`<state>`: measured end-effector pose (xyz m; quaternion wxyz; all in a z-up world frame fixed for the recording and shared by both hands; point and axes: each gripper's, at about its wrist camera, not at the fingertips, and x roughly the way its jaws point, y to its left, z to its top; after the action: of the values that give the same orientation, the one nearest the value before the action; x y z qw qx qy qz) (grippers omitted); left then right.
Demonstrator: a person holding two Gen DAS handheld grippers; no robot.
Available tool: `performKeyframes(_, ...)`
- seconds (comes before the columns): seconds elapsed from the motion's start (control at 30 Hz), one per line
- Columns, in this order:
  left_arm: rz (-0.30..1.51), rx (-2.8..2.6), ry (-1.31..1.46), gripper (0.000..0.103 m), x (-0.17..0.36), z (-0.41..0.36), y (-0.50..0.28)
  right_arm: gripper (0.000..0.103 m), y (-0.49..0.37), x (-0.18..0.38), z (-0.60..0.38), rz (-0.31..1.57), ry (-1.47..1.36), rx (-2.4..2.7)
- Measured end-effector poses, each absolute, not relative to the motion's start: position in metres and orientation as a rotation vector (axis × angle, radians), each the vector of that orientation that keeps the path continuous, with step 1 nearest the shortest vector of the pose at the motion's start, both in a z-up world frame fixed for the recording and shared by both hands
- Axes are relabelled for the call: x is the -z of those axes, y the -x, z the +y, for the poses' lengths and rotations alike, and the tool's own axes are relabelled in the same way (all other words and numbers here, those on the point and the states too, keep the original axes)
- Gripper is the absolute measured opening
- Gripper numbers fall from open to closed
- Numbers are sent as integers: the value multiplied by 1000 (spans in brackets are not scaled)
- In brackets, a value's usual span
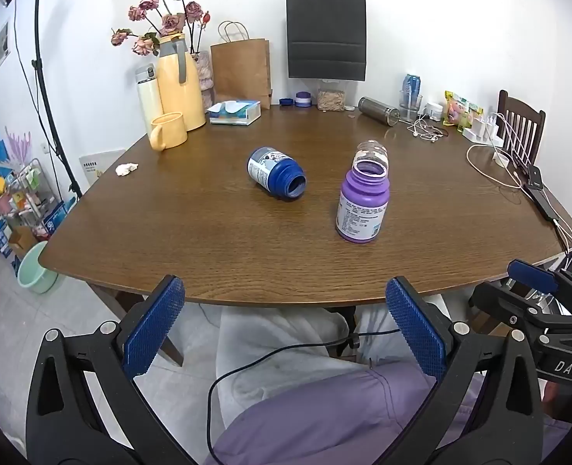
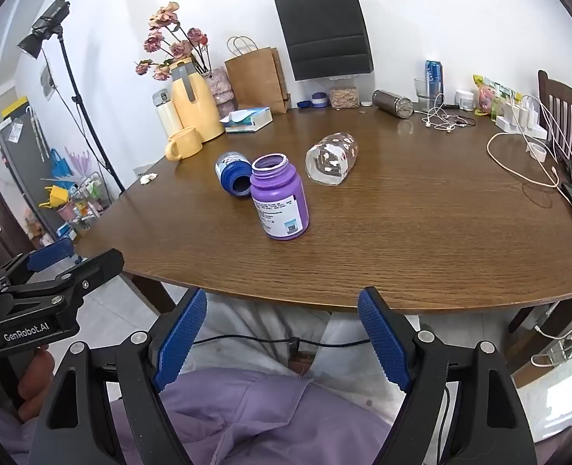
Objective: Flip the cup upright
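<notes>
Three lidless containers are on the brown wooden table [image 2: 402,232]: purple plastic bottle [image 2: 280,203] upright, blue plastic bottle [image 2: 233,176] and clear patterned cup [image 2: 332,159] lying sideways. Left gripper [image 1: 286,333] and right gripper [image 2: 282,337] are both spread, holding nothing.

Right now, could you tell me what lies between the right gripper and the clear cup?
In the right wrist view, only bare table separates the right gripper from the clear cup, lying sideways.

Left gripper [image 1: 286,325]: lower centre of left wrist view, blue-padded jaws spread wide, nothing between them. Right gripper [image 2: 282,333]: lower centre of right wrist view, jaws likewise wide apart, empty. Each gripper visible from side in other's view, at frame edge. Hand [image 2: 34,379] grips left gripper's handle, lower left of right wrist view.
</notes>
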<state>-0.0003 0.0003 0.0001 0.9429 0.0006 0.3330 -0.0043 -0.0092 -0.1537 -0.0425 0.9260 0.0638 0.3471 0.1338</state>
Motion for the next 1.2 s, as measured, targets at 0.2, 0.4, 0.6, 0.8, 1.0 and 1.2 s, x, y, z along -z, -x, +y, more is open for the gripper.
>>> performKeyframes(0.2, 689, 7, -9, 103, 1, 1, -1, 85, 9, 42, -155, 706, -137, -277)
performKeyframes(0.4, 688, 5, -12, 103, -1, 1, 0, 85, 10, 45, -153, 704, -135, -278)
performKeyframes(0.6, 690, 1, -10, 103, 1, -1, -1, 85, 13, 41, -156, 689, -141, -283)
performKeyframes(0.8, 691, 1, -11, 103, 3, -2, -1, 85, 13, 37, -159, 665, -149, -274)
performKeyframes(1.0, 694, 3, -11, 103, 3, -1, 0, 85, 15, 36, -156, 655, -133, -277)
performKeyframes(1.2, 695, 3, -10, 103, 4, 2, -1, 85, 16, 36, -158, 651, -143, -274)
